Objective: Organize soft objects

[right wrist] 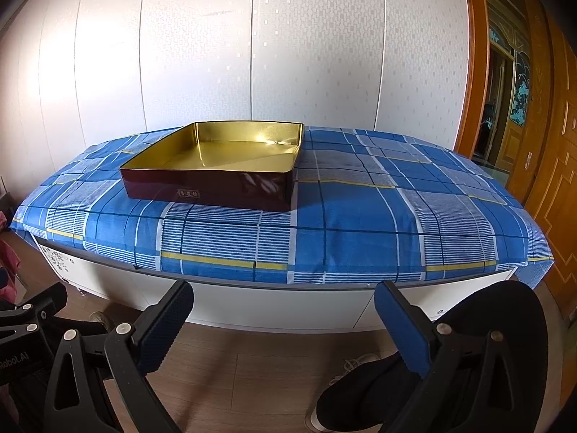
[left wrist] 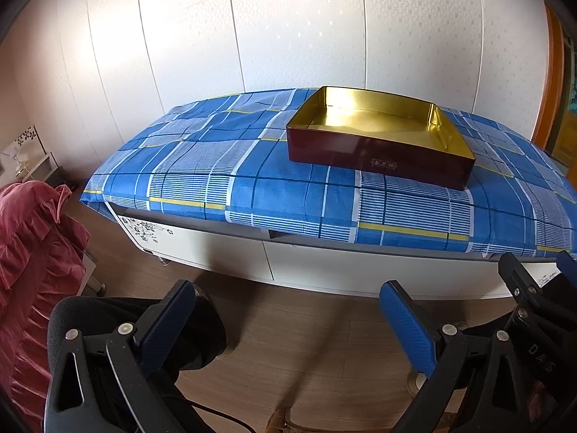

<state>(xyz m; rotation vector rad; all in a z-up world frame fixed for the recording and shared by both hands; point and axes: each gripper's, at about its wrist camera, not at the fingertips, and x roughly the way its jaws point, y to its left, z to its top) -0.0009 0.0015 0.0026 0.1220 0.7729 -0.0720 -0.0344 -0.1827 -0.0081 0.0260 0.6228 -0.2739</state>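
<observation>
Two grippers, both w/ jaws spread wide and grasping nothing: left gripper [left wrist: 288,321] sits at bottom centre of the left wrist view, right gripper [right wrist: 285,319] at bottom centre of the right wrist view. Both hang over the wood floor [left wrist: 306,342], short of the cabinet [left wrist: 223,252], apart from every object.

Tin box [left wrist: 378,137] (dark red outside, gold inside) rests on the blue plaid cloth [left wrist: 216,173]; upper right of centre in the left wrist view, left of centre in the right wrist view. Interior shows bare metal, nothing in it.

No soft objects visible on the cloth in either view. Red fabric [left wrist: 32,245] lies at left edge of the left wrist view; cannot tell if it belongs to the task.

Likely faults:
- Cloth is loose and overhangs the cabinet edge. A finger snagging it probably drags cloth and box toward the edge.
- Box looks light and sits on slick fabric; a push on its wall may slide it.
- Soft items probably sag or slip from a pinch, so a drop short of the box is possible.
</observation>
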